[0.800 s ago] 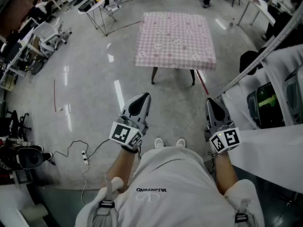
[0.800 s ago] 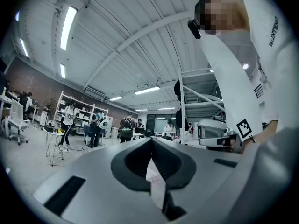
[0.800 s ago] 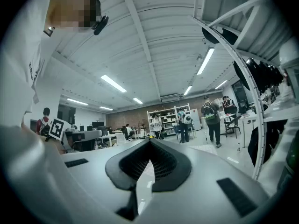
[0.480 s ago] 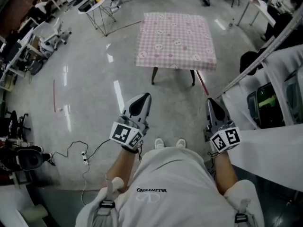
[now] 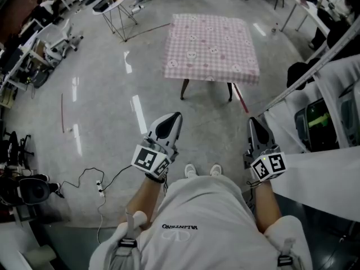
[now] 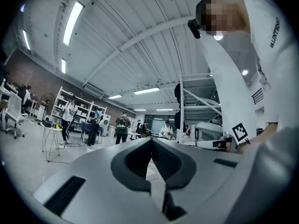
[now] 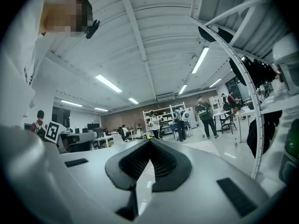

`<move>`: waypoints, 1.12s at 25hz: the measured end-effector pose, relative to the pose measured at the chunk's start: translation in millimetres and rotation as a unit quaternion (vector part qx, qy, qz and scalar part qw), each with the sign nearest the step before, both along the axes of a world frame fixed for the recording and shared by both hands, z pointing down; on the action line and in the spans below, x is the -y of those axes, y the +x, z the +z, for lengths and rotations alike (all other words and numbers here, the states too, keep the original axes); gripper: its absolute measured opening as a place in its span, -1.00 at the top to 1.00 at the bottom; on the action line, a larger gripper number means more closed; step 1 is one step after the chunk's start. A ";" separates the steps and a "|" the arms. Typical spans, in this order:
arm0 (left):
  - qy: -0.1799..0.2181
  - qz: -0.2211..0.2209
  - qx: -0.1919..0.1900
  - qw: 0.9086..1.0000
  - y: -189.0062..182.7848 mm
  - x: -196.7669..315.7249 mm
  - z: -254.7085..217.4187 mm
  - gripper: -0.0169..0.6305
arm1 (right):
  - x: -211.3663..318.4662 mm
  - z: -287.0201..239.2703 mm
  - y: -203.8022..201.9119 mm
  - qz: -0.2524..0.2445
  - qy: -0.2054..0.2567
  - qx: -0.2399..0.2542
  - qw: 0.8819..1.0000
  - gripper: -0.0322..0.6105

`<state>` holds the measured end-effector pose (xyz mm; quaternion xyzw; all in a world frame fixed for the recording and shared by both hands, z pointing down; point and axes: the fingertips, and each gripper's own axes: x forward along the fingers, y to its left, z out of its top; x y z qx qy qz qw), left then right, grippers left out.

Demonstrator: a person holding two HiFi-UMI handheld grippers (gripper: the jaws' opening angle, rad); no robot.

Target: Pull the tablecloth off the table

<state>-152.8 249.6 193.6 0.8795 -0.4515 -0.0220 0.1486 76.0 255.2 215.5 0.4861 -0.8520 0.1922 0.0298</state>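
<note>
A pink checked tablecloth [image 5: 212, 46] with small white figures covers a square table a few steps ahead of me in the head view; dark table legs [image 5: 183, 89] show below its near hem. My left gripper [image 5: 175, 117] is held low in front of my body, jaws shut and empty, pointing toward the table. My right gripper [image 5: 252, 121] is held the same way, shut with nothing in it. Both are far short of the cloth. A sliver of the cloth [image 6: 153, 175] shows between the closed jaws in the left gripper view.
Shiny grey floor lies between me and the table. A small round side table [image 5: 111, 5] stands at the far left. A white frame with draped sheeting [image 5: 315, 167] runs along my right. A cable with a power strip [image 5: 100, 185] lies on the floor at my left. People [image 7: 203, 111] stand further back.
The view has shifted slightly; the table sits a little further right and the grippers a touch lower in the picture. Both grippers stay shut.
</note>
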 end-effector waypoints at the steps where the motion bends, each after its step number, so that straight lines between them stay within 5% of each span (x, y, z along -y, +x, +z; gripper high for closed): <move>1: -0.001 0.003 -0.002 1.000 -2.2 -0.7 1.0 0.95 | -1.2 0.6 -3.9 0.001 -0.002 -0.002 1.000 0.87; 12: -0.017 0.034 -0.016 0.999 -16.8 -9.2 21.2 0.95 | -4.4 21.9 -41.7 0.008 -0.023 0.003 1.000 0.87; 28: -0.034 0.034 -0.014 0.999 3.3 31.4 40.0 0.95 | 57.4 47.4 -32.2 -0.002 -0.033 0.025 0.999 0.87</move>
